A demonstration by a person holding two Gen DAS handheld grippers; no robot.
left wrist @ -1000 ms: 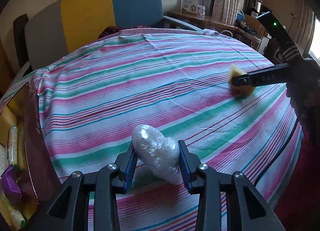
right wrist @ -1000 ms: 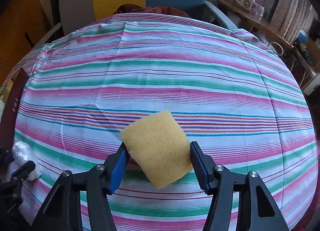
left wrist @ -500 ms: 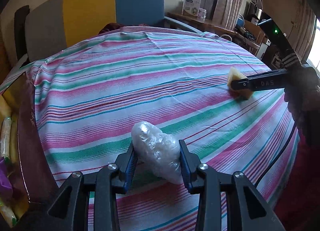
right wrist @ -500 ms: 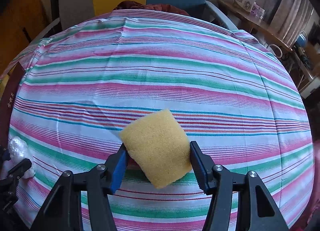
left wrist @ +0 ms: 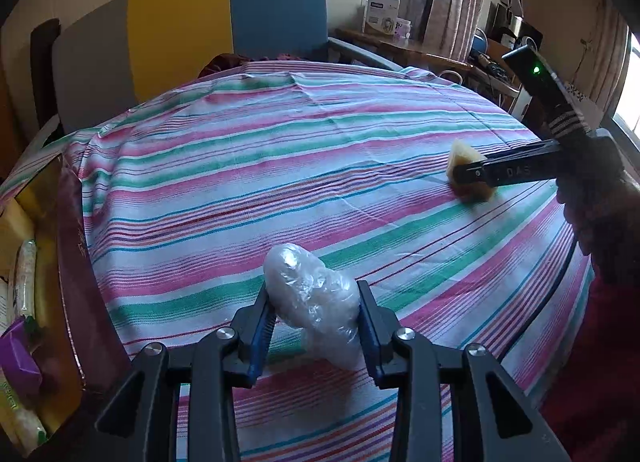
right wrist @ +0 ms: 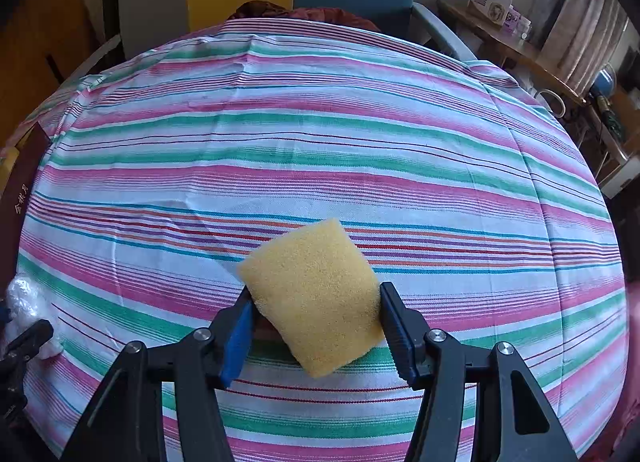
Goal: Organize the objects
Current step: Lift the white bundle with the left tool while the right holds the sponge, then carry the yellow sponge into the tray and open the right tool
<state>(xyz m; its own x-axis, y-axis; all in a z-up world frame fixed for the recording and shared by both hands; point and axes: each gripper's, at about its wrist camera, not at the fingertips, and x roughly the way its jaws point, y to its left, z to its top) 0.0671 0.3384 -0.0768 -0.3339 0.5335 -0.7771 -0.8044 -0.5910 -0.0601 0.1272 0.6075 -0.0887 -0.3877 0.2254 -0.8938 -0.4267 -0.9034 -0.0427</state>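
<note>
A lump wrapped in clear plastic film [left wrist: 312, 294] sits between the blue pads of my left gripper [left wrist: 316, 302], which is shut on it and closing a touch tighter. It hangs low over the striped tablecloth [left wrist: 280, 166]. My right gripper [right wrist: 314, 310] is shut on a yellow sponge [right wrist: 312, 294], with the pads pressed against both its sides. In the left wrist view the same sponge [left wrist: 460, 152] shows at the right, clamped in the right gripper [left wrist: 468, 178] close to the cloth. The film lump [right wrist: 24, 294] also peeks in at the right wrist view's left edge.
An open box [left wrist: 72, 262] with dark red walls stands at the table's left edge, holding pale packets and a purple packet [left wrist: 20, 366]. A grey, yellow and blue chair [left wrist: 224, 22] stands behind the table. A gloved hand [left wrist: 600, 214] holds the right gripper.
Both grips hold as before. The left wrist view has drifted very slightly; the sponge and the film lump stay where they were.
</note>
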